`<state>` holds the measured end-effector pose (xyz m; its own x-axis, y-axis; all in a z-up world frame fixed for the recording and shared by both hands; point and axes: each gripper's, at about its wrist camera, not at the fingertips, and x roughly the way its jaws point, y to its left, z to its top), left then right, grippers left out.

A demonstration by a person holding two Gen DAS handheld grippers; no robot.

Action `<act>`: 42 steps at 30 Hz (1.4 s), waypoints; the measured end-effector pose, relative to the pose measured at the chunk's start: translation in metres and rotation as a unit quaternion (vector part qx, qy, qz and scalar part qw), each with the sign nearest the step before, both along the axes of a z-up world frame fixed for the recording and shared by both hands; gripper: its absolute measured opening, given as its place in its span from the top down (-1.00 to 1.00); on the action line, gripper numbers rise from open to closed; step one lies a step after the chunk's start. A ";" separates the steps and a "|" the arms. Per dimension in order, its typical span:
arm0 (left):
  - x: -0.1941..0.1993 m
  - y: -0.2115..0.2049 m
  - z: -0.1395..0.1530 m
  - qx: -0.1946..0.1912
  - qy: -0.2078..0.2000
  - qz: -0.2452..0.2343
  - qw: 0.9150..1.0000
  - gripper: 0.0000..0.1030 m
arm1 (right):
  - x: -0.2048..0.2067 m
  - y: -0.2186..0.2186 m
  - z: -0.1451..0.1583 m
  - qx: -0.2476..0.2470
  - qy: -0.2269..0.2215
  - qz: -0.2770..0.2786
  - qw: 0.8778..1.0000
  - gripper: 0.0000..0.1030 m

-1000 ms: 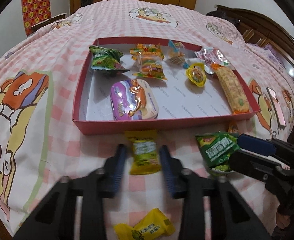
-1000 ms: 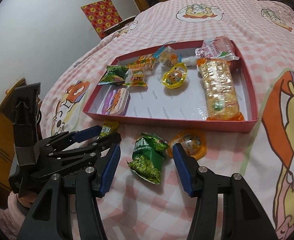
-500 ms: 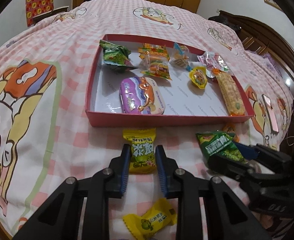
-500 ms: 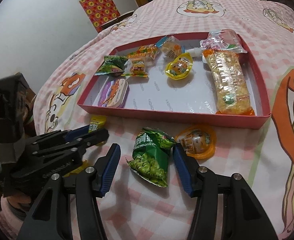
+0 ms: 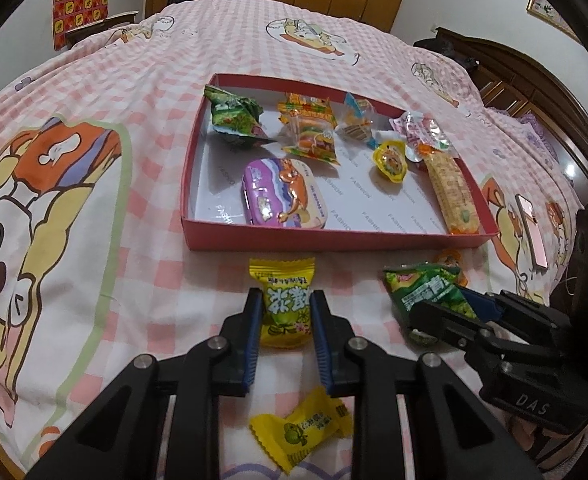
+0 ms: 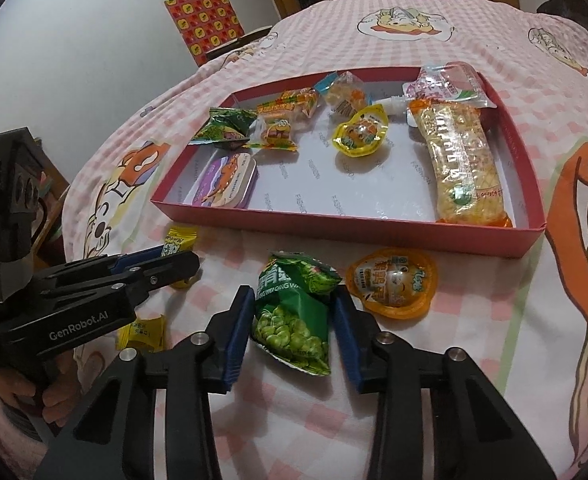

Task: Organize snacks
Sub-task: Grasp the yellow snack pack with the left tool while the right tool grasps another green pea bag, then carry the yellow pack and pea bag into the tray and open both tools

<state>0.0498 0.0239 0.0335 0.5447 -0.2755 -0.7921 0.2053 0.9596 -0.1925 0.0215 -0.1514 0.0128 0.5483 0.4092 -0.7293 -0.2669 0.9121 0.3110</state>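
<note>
A red tray (image 5: 333, 236) on the bed holds several snacks. My left gripper (image 5: 286, 299) is shut on a yellow candy packet (image 5: 284, 280) lying on the bedspread just before the tray; it also shows in the right wrist view (image 6: 178, 240). My right gripper (image 6: 294, 300) straddles a green pea bag (image 6: 294, 308), its pads at the bag's sides; whether they grip it is unclear. The bag also shows in the left wrist view (image 5: 425, 292). An orange jelly cup (image 6: 393, 282) lies right of the bag.
A second yellow candy (image 5: 301, 434) lies under my left gripper. The tray holds a purple tin (image 5: 284, 194), a green packet (image 5: 234, 120), a yellow jelly cup (image 5: 389, 160) and a long cracker pack (image 5: 451, 192). A pink phone (image 5: 531, 230) lies at right.
My left gripper has closed from wide open onto the yellow candy packet. My right gripper's fingers have narrowed around the green pea bag.
</note>
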 end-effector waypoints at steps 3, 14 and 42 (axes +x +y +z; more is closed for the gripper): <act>-0.004 0.001 0.004 -0.002 -0.006 0.000 1.000 0.53 | -0.003 0.000 0.002 0.007 0.000 0.005 1.000 0.24; -0.012 0.001 0.022 -0.010 -0.026 0.001 1.000 0.53 | -0.015 -0.004 0.012 0.032 -0.008 0.017 0.999 0.25; 0.031 -0.043 0.040 -0.014 -0.046 -0.030 0.998 0.53 | 0.006 -0.027 0.043 0.007 -0.054 -0.016 0.998 0.25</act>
